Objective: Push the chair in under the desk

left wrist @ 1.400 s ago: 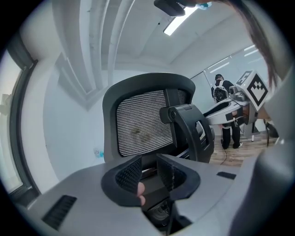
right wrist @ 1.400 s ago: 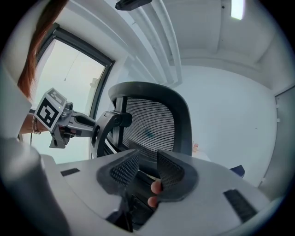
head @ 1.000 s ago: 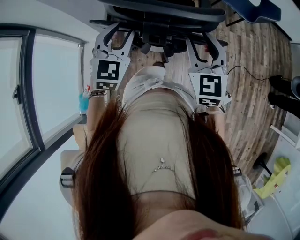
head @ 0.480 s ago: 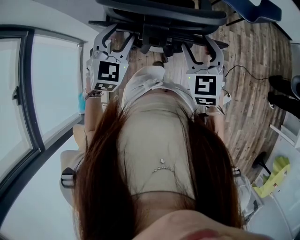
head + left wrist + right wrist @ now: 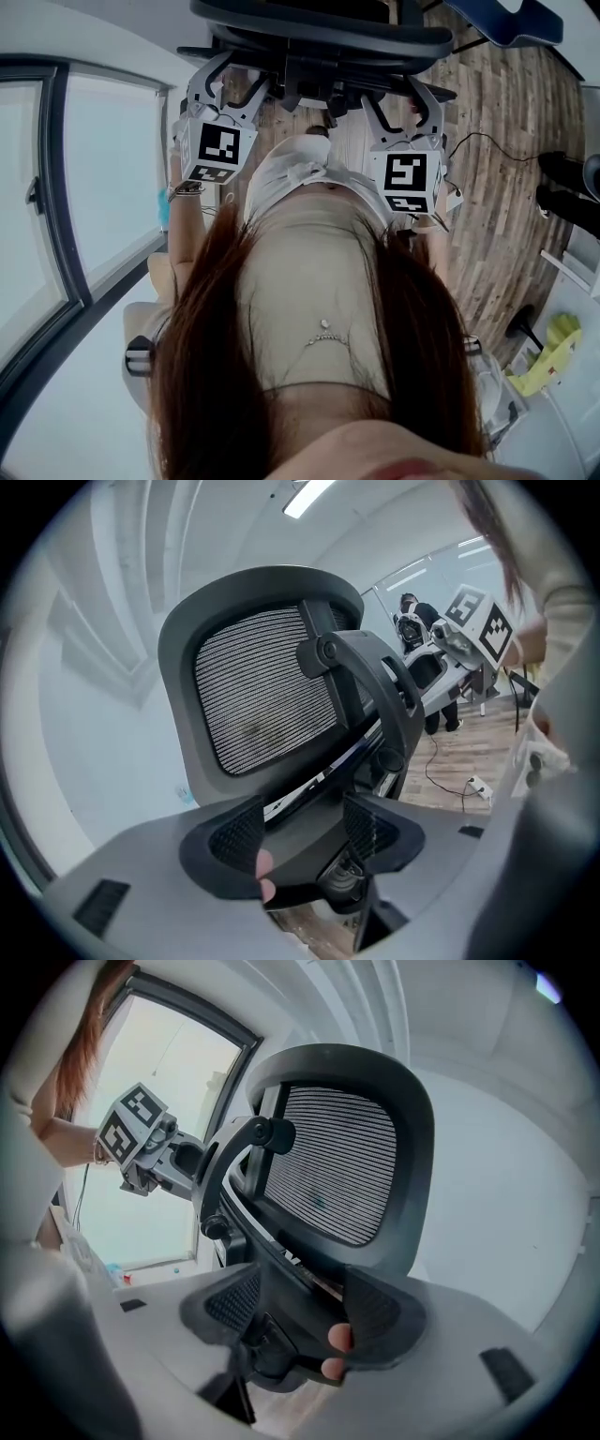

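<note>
While both grippers reach forward to the back of the office chair (image 5: 323,37), neither one clamps it; the left gripper (image 5: 234,80) has its jaws spread wide, having just been opening, and the lower bar (image 5: 309,850) of the chair's dark back frame runs between them without the pads pressing on it; the right gripper (image 5: 401,94) stands the same way, its jaws wide after just opening, with the same bar crossing the gap and no squeeze on it. Seen from either gripper view, the mesh backrest (image 5: 267,691) rises upright above the jaws inside its curved black rim, and each view catches the other gripper's marker cube beyond the chair's back support. From the head view, the chair stands on the wooden floor (image 5: 497,216), near the floor's edge below the window (image 5: 103,178), directly in front of the person (image 5: 309,309), whose long hair and pale top fill the middle; a thin black cable (image 5: 487,136) trails over the floor boards to the right of the right gripper.
</note>
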Available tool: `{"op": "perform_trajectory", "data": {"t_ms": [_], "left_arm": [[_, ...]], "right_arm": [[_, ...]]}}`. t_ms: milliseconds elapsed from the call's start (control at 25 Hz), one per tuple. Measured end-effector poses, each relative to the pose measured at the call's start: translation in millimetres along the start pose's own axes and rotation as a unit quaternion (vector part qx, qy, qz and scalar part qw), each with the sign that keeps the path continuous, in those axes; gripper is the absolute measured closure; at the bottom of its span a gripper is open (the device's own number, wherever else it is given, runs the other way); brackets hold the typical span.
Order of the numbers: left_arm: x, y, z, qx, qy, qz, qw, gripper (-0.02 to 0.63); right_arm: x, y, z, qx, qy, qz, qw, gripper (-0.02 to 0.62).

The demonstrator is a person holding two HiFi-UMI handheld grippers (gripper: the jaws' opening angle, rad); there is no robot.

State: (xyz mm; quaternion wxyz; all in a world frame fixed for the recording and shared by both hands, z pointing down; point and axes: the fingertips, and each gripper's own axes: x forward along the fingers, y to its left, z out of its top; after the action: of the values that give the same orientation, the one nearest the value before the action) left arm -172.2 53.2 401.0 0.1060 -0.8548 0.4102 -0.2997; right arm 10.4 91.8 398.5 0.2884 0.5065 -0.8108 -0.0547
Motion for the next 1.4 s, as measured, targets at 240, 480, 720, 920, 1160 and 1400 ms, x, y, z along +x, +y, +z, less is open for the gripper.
{"op": "perform_trajectory", "data": {"t_ms": [240,480,720,920,1160,1400], "left_arm": [[1.5,-0.8,0.4,0.007,0.002,-0.022,0.9997,0.348],[4.1,0.1,-0.3,0.007,0.000,-0.035,0.9994,0.344],[5.0,-0.6,-1.1,-0.008,-0.013,-0.038,0.9992,0.337],[7.6,1.9,-0.7,-0.002,-0.009,-0.030,0.9995,0.336],[10.2,2.8,-3.4,-0.001,-0.007,-0.021,0.9998,0.337],[16.1,4.3,-5.6,-0.010,-0.016,-0.019,0.9996,0.336]], "right_arm": [[3.2,0.0,-7.9,-0.003,0.012,-0.002,1.000,0.325],[6.8,-0.9,-5.9,-0.009,0.007,-0.003,1.000,0.325],[4.6,-2.6,-13.2,-0.002,0.022,-0.011,1.000,0.323],[7.7,-3.9,-15.0,-0.003,0.017,-0.013,1.000,0.324],[13.3,-4.2,-12.3,-0.008,0.004,-0.014,1.000,0.322],[19.5,-8.8,-15.7,-0.004,0.015,-0.020,1.000,0.319]]}}
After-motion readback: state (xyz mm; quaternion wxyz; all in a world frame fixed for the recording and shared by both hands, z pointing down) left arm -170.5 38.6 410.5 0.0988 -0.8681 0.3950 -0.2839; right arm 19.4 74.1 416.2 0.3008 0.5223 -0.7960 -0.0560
